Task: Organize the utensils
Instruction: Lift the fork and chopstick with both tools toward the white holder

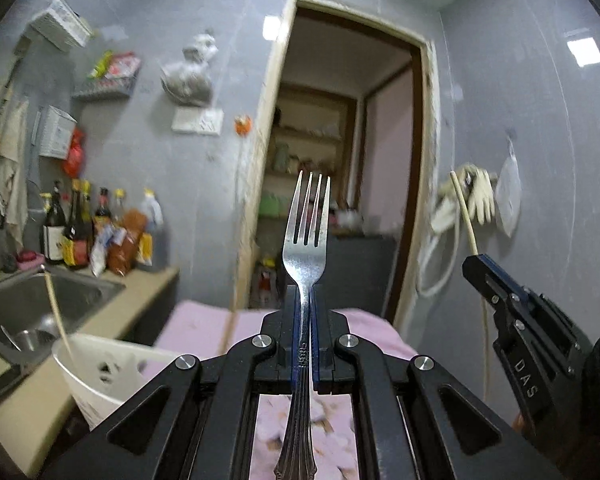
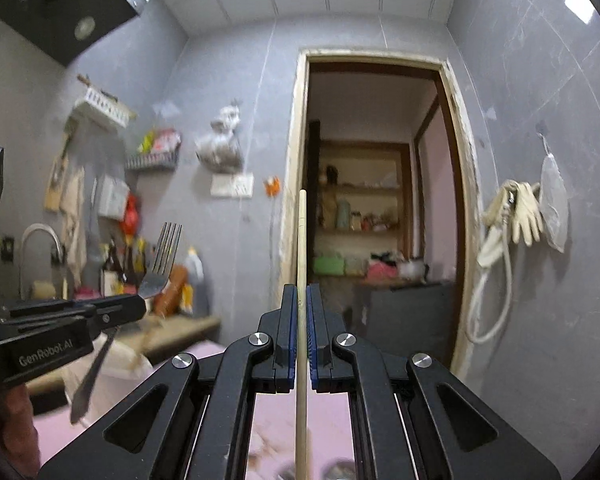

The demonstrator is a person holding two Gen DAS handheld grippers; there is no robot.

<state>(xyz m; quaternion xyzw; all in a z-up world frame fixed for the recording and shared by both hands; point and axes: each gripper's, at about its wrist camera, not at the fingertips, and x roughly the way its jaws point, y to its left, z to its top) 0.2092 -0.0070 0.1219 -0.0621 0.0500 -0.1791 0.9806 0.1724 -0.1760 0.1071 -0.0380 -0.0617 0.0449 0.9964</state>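
Observation:
My left gripper is shut on a steel fork, held upright with its tines pointing up. It also shows at the left of the right wrist view with the fork. My right gripper is shut on a single wooden chopstick, also upright. It shows at the right of the left wrist view with the chopstick. A white perforated utensil holder stands low left with one chopstick in it.
A steel sink with a tap is at the left, with sauce bottles behind it on the beige counter. A pink cloth covers the surface below. An open doorway is straight ahead. Gloves hang on the right wall.

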